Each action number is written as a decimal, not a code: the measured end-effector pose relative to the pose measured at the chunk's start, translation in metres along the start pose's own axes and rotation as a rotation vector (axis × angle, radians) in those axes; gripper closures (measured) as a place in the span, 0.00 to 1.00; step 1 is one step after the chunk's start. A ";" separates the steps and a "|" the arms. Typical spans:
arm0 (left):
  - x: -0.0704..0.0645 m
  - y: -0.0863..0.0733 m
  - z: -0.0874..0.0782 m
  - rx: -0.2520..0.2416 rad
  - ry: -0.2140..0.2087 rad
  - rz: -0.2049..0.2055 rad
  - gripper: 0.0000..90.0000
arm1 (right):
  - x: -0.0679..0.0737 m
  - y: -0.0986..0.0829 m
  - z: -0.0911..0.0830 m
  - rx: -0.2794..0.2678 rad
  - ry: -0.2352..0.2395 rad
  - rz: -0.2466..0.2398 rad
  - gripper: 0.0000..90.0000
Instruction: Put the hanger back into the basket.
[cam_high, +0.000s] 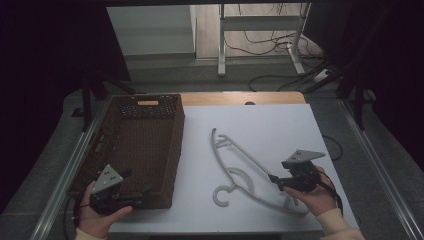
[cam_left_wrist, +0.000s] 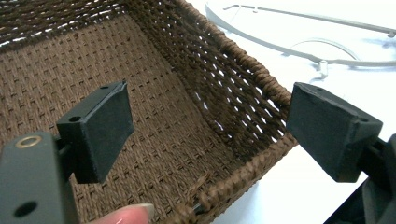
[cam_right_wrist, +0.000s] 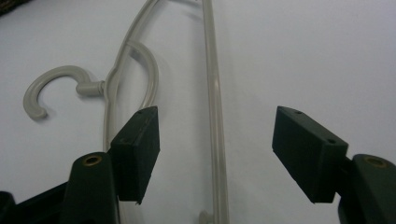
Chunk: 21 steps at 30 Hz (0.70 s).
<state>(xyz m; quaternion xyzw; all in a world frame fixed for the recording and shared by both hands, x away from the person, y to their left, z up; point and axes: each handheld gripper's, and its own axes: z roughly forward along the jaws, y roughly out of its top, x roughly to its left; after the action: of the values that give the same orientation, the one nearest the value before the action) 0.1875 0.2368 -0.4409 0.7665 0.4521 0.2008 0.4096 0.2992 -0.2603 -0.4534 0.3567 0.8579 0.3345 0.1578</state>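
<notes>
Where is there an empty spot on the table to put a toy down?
The white table is bare on its far right part, beyond the hanger. A bare strip also runs between the woven basket and the hanger. The basket's floor is free too. The near right is crowded: the right gripper hovers over the hanger, jaws open.

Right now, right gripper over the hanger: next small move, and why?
Probably lower the right gripper and close on the hanger. Its jaws stand open with the hanger's straight bar running between them, not yet touched. The left gripper, also open, straddles the basket wall, seemingly to steady it.
</notes>
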 end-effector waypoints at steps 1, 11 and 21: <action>0.000 0.000 0.000 0.001 0.001 -0.002 0.17 | 0.001 0.002 0.002 0.003 0.000 -0.004 0.35; 0.001 0.002 0.002 0.001 -0.004 0.002 0.17 | 0.006 0.015 0.025 0.056 -0.022 -0.040 0.35; 0.000 0.002 0.003 0.006 -0.006 0.007 0.17 | 0.017 0.028 0.038 0.073 -0.019 -0.077 0.36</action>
<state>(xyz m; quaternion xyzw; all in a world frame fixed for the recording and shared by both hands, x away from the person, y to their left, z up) 0.1905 0.2347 -0.4412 0.7699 0.4488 0.1985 0.4079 0.3204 -0.2162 -0.4624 0.3320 0.8812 0.2930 0.1658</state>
